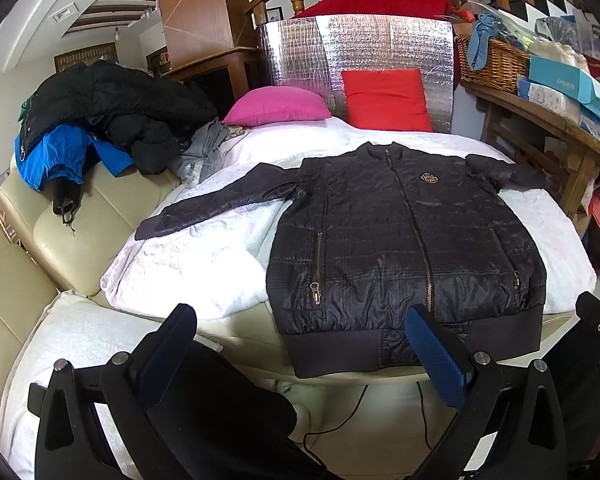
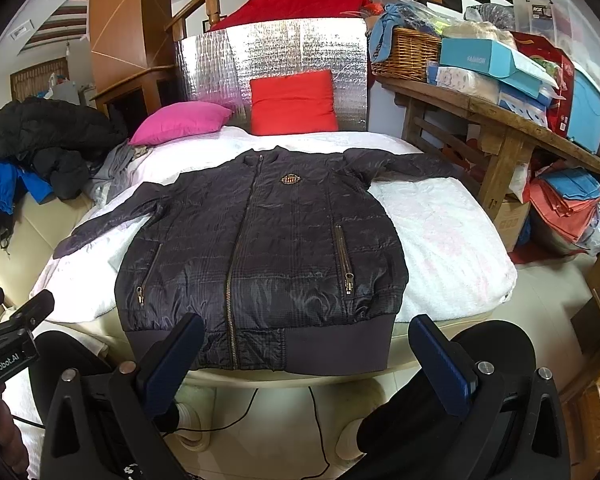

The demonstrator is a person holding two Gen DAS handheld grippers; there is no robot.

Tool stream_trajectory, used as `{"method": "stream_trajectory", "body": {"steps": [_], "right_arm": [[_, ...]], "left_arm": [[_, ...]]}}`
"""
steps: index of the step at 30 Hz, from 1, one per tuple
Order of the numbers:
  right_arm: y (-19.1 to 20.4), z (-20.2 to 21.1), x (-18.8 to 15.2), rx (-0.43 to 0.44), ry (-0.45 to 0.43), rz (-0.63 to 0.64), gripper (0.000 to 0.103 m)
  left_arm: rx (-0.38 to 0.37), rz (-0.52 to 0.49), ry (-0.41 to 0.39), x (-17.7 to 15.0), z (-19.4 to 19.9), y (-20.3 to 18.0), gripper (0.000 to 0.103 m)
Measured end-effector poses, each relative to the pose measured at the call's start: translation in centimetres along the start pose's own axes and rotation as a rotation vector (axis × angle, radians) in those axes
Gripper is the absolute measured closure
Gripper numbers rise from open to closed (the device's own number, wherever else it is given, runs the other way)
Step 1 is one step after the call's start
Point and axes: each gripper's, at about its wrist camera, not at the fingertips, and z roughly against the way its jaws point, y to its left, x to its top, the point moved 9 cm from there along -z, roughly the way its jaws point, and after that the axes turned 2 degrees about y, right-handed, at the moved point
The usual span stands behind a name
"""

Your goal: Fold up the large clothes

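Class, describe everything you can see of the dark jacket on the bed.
The jacket is dark, shiny and quilted, apparently a padded synthetic. It lies flat, front up, zipped closed, collar away from the cameras, on the white blanket. It has a centre zip, two zipped pockets, a chest badge and a ribbed hem overhanging the near edge. Both sleeves spread outward. Neither gripper touches it.

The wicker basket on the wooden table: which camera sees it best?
The right wrist view: the wicker basket sits clear of the picture's edge, its weave and contents plain. The left wrist view shows the same basket nearer the warped edge, partly hidden by blue cloth.
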Motion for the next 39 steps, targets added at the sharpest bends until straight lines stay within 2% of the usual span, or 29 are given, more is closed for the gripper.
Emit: {"method": "stream_trajectory", "body": {"steps": [8, 13, 18, 20, 23, 25, 28, 30, 34, 37, 39], "right_arm": [[-0.2, -1.0, -0.2, 0.009, 0.02, -0.012, 0.0], [-1.6, -2.3, 0.5, 0.004, 0.026, -0.042, 0.0], [-6.9, -5.0, 4.6, -0.067, -0.029, -0.118, 0.0], [-10.2, -7.0, 6.8, -0.096, -0.045, -0.158, 0.0], [-15.2, -10.9, 9.7, -0.113, -0.042, -0.226, 0.0], [-18.3, -13.8, 11.4, -0.066, -0.014, -0.324, 0.0], [-22.6, -17.5, 13.9, 0.006, -0.036, -0.452, 0.0], [-24.8, -19.8, 15.4, 0.025, -0.056, -0.506, 0.0], [-28.1, -26.3, 18.9, 0.173, -0.084, -0.667, 0.0], [-30.1, -30.8, 21.3, 0.255, -0.099, -0.803, 0.0], [-31.1, -33.3, 22.2, 0.279, -0.102, -0.868, 0.0]], "left_arm": [[0.007, -0.006, 0.026, -0.2, -1.0, -0.2, 0.0], [-0.006, -0.002, 0.051, 1.5, -3.1, -0.3, 0.0], [0.003, 0.066, 0.08, 5.6, -8.3, 1.2, 0.0], [0.066, 0.102, 0.077, 7.9, -11.2, 2.7, 0.0], [0.12, 0.184, 0.101, 10.3, -15.3, 4.6, 0.0], [0.164, 0.228, 0.092, 11.8, -17.4, 5.7, 0.0], [0.206, 0.274, 0.06, 13.9, -19.9, 6.0, 0.0], [0.19, 0.296, 0.047, 15.3, -21.5, 5.2, 0.0], [0.175, 0.324, 0.021, 18.1, -25.1, 3.0, 0.0], [0.156, 0.343, 0.022, 19.8, -27.9, 1.3, 0.0], [0.154, 0.341, 0.024, 20.7, -29.9, 0.4, 0.0]]}}
